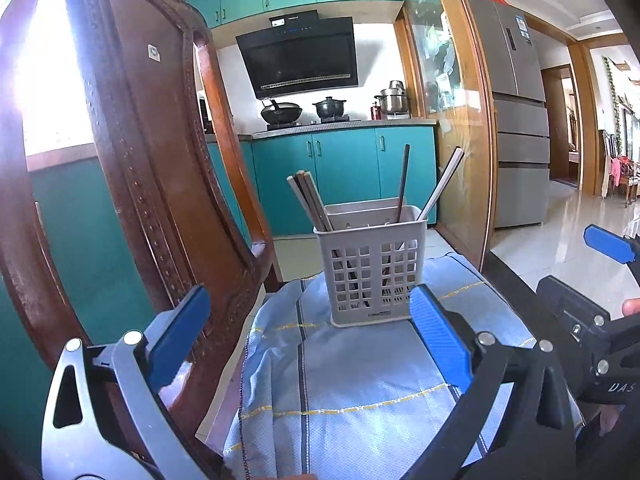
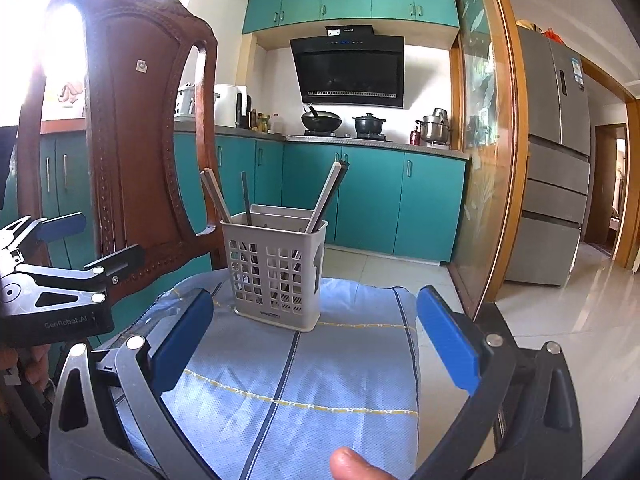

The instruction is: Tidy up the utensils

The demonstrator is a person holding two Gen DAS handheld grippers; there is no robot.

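A white slotted utensil basket point(image 1: 374, 264) point(image 2: 276, 268) stands upright on a light blue checked cloth point(image 1: 352, 384) point(image 2: 304, 380). Several chopsticks point(image 1: 310, 200) point(image 2: 326, 196) lean in it, some to the left, some to the right. My left gripper point(image 1: 310, 320) is open just in front of the basket, nothing between its blue pads. My right gripper point(image 2: 314, 322) is open too, the same way, a little nearer than the basket. Each gripper shows at the edge of the other's view: the right gripper point(image 1: 608, 248), the left gripper point(image 2: 64, 226).
A carved dark wooden chair back point(image 1: 160, 168) point(image 2: 132, 140) rises close on the left of the cloth. Behind are teal kitchen cabinets point(image 1: 344, 176), a stove with pots, a glass partition point(image 2: 484, 140) and a grey fridge point(image 2: 556, 168) to the right. A fingertip point(image 2: 352, 464) shows at the bottom.
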